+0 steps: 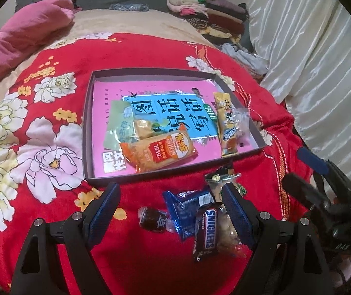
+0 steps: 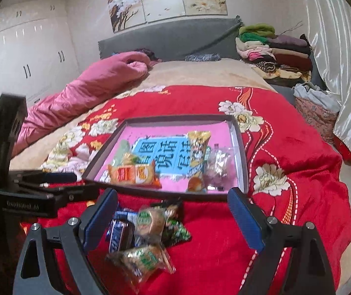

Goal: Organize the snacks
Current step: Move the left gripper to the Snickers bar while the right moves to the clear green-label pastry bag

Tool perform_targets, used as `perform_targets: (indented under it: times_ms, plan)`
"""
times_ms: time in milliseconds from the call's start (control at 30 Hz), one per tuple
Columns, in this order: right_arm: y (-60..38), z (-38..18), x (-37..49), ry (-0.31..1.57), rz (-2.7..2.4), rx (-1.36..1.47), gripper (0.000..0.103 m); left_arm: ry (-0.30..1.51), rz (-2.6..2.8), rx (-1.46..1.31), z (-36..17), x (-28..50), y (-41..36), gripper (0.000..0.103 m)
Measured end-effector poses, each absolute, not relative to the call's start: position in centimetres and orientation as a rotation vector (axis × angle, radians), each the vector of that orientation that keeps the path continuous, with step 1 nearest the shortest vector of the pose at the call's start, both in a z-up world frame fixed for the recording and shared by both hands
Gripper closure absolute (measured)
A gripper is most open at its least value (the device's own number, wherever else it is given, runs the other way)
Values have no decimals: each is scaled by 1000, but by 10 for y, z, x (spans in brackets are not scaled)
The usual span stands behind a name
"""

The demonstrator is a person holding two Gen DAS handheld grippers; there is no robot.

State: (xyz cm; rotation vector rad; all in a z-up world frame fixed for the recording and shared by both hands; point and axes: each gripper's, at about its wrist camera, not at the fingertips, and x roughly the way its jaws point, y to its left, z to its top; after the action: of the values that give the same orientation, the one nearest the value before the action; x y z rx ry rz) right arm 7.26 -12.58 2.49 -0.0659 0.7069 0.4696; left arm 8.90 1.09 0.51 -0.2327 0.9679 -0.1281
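A shallow dark tray (image 1: pixel 88 132) (image 2: pixel 240 152) lined with a pink and blue book cover lies on the red floral blanket. It holds an orange snack pack (image 1: pixel 160 153) (image 2: pixel 132 174), a green packet (image 1: pixel 119 125), a yellow stick pack (image 1: pixel 225 123) (image 2: pixel 198 147) and a clear-wrapped sweet (image 1: pixel 241 120). In front of the tray lie loose snacks: a Snickers bar (image 1: pixel 206 231) (image 2: pixel 119 233), a blue wrapper (image 1: pixel 187 204), a dark candy (image 1: pixel 152 218) and clear-wrapped biscuits (image 2: pixel 148 221). My left gripper (image 1: pixel 171 209) is open over this pile. My right gripper (image 2: pixel 173 218) is open and empty above it.
A pink quilt (image 2: pixel 89 86) lies along the bed's left side. Folded clothes (image 2: pixel 273 51) are stacked at the headboard's right. A white curtain (image 2: pixel 335 61) hangs on the right. The right gripper's body shows in the left wrist view (image 1: pixel 322 189).
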Motion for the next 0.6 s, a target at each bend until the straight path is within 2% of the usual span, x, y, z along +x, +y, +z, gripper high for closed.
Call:
perform_targets:
  times_ms: [600]
  plan:
    - [-118,7,51,798,541,-131,12,1033,-191,-209,-5,76,-4,18]
